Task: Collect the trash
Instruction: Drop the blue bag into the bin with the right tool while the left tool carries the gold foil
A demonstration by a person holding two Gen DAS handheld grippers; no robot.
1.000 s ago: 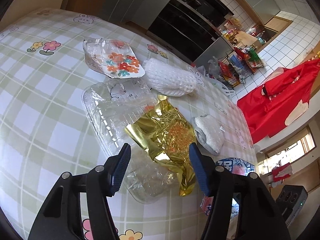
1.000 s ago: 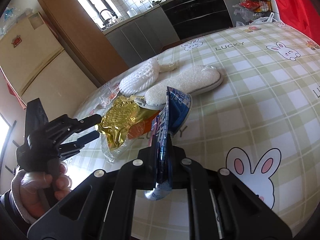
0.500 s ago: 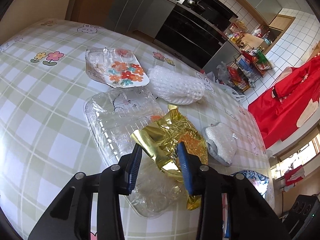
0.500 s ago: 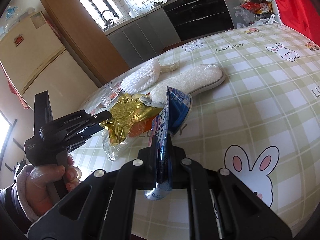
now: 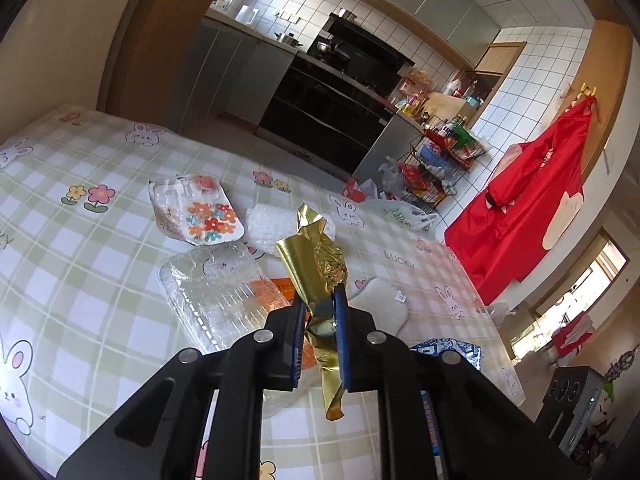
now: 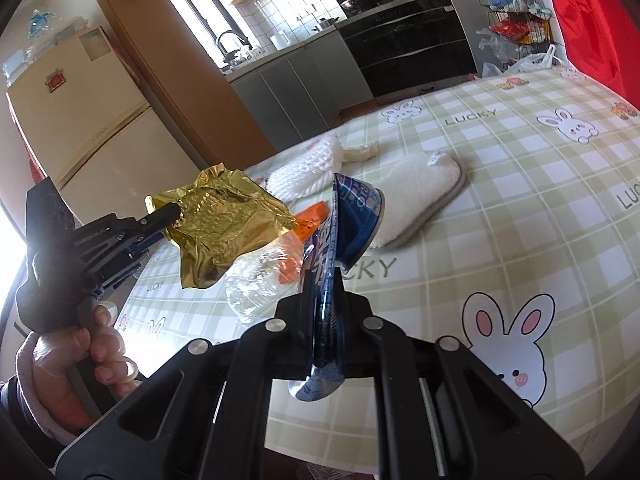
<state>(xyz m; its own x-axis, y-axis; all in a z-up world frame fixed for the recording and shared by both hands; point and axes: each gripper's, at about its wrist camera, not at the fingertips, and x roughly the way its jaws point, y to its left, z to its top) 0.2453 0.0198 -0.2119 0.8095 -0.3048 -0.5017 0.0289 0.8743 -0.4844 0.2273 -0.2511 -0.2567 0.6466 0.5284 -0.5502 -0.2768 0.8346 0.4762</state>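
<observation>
Kitchen cabinets, a black oven and a cream fridge (image 6: 80,120) stand behind a bench (image 6: 520,184) covered in a green-checked cloth printed with rabbits. The left hand-held gripper (image 5: 318,312) is clamped on a crumpled gold foil wrapper (image 5: 316,264), which hangs clear of the bench; a bare hand (image 6: 76,352) with a pale cuff grips its handle. The right hand-held gripper (image 6: 326,308) is closed on a blue printed wrapper (image 6: 348,224), which stands up between its jaws. Still lying on the bench are a clear plastic tray (image 5: 212,284), an orange packet (image 5: 276,292) just beside it, a blister pack with a flower-printed card (image 5: 200,212), a roll of bubble wrap (image 5: 272,228) and a white fleecy insole (image 6: 424,196). A red garment (image 5: 528,208) hangs on the far wall.
</observation>
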